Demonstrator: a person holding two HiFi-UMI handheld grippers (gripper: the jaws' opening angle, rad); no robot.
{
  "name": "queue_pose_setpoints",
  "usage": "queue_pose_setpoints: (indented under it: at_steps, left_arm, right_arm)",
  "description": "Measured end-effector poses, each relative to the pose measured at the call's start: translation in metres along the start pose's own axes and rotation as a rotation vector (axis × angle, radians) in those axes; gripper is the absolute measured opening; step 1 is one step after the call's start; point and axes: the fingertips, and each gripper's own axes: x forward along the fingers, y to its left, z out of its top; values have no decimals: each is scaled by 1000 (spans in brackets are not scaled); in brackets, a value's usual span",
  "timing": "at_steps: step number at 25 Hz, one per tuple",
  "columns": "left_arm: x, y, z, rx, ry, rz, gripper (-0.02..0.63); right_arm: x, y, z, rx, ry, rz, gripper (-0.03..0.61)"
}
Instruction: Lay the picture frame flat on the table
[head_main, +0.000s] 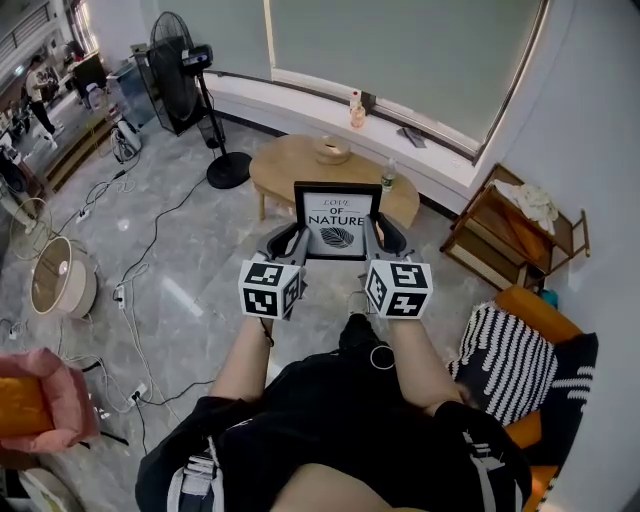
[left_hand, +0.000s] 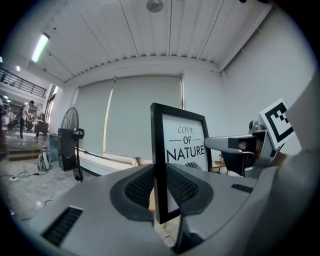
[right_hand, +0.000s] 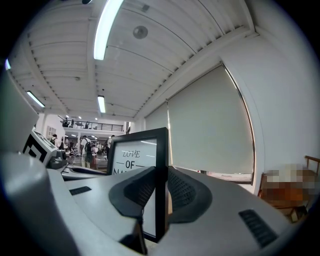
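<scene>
A black picture frame (head_main: 337, 221) with a white "LOVE OF NATURE" print is held upright in the air, in front of the round wooden table (head_main: 290, 160). My left gripper (head_main: 292, 238) is shut on the frame's left edge (left_hand: 160, 175). My right gripper (head_main: 378, 236) is shut on its right edge (right_hand: 161, 185). In the left gripper view the print faces the camera side-on and the right gripper (left_hand: 235, 145) shows beyond it. In the right gripper view the frame's glass (right_hand: 132, 157) stands between me and the left gripper (right_hand: 75, 172).
On the table sit a small wooden bowl (head_main: 332, 150) and a bottle (head_main: 388, 175). A standing fan (head_main: 185, 65) is at the left, a wooden shelf (head_main: 510, 235) and a striped cushion (head_main: 505, 360) at the right. Cables (head_main: 130, 290) run over the floor.
</scene>
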Motion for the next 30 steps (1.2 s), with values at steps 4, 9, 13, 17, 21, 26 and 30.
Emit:
queue_pose_setpoints:
  at_steps: [4, 9, 13, 17, 21, 26, 30]
  left_arm:
    - [45, 15, 1, 15, 3, 9, 89]
    - [130, 45, 7, 16, 28, 26, 89]
    - [224, 64, 26, 20, 45, 34, 89]
    - [329, 81, 50, 24, 64, 47, 89]
    - [424, 99, 77, 29, 74, 65, 91]
    - [512, 119, 86, 19, 102, 93, 90]
    - [554, 137, 79, 6, 130, 99, 91]
  right_arm:
    - [43, -25, -4, 9, -9, 10, 91]
    - [122, -71, -6, 21, -4, 18, 91]
    - [200, -131, 2, 31, 5, 29, 91]
    - [287, -202, 15, 49, 17, 42, 91]
    - [369, -266, 30, 63, 30, 62, 89]
    - [445, -320, 31, 67, 56, 92, 90]
    - [490, -341, 21, 76, 86, 105, 89]
